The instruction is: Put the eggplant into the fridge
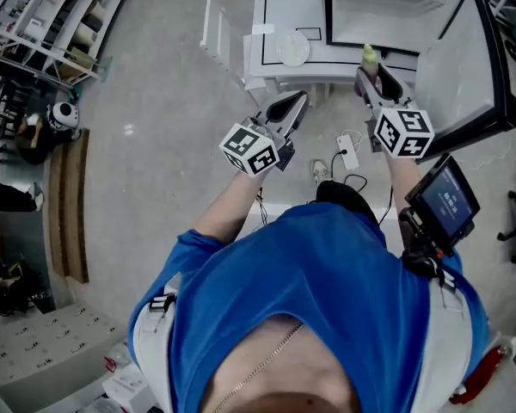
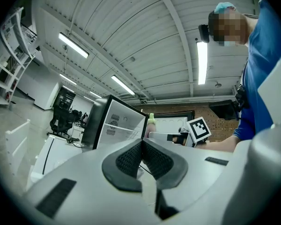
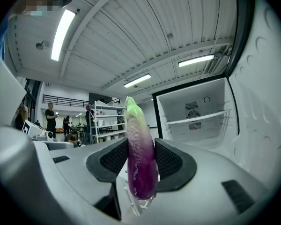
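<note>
Purple below and pale green at the tip, the eggplant [image 3: 139, 125] is clamped between the black pads of the right gripper [image 3: 141, 159]. The left gripper [image 2: 141, 161] is clenched on nothing, its pads pressed together. Just ahead of the eggplant the fridge [image 3: 210, 97] is open, a shelf [image 3: 199, 117] across its white inside and its door [image 1: 466, 67] swung out to the right. Left of the fridge stands a white cabinet [image 1: 271, 24] with a plate [image 1: 292, 50] on top. A power strip [image 1: 348, 151] lies on the floor. The eggplant stands upright, with its long axis top to bottom and its green end up.
</note>
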